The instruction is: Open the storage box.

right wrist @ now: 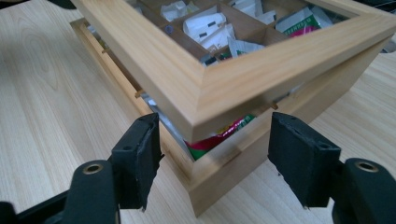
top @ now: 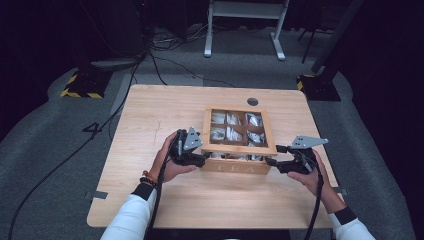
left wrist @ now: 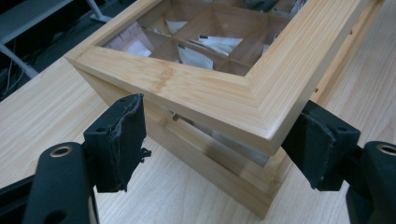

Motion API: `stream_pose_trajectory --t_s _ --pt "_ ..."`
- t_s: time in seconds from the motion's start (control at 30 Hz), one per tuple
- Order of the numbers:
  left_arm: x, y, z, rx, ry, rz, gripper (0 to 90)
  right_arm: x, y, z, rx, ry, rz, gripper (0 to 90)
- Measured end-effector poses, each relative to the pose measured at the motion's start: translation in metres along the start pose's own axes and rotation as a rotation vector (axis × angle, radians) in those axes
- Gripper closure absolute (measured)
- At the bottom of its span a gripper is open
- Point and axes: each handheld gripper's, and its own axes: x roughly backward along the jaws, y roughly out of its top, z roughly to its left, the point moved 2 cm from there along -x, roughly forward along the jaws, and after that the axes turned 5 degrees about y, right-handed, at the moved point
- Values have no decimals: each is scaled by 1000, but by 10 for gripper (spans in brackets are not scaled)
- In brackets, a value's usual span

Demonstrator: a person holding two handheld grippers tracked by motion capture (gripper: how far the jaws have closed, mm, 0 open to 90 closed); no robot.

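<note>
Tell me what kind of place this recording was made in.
Probably a lab or recording studio rather than a home: a lone wooden table on grey carpet, loose cables across the floor, dark surroundings, and hazard-striped stand bases.

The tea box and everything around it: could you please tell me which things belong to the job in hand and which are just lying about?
In the job:
- tea box, lid raised a little at the front
- tea bags inside
- left gripper at its front left corner
- right gripper at its front right corner

Lying about:
- cables on the floor
- white table legs behind
</note>
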Motion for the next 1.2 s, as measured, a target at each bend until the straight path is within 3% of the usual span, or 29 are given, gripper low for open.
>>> stream_pose_trajectory --t_s 0.6,0.83,1.07,1.2 --pt "6 21 9 7 17 -64 285 17 -30 -9 -37 -30 53 325" --pt "7 30 13 13 32 -97 304 19 -51 -16 -34 -72 110 312" --pt "10 39 17 8 44 -108 338 20 -65 -18 -39 -58 122 308" --pt "11 44 19 6 40 -124 366 18 -75 -21 -43 -80 152 308"
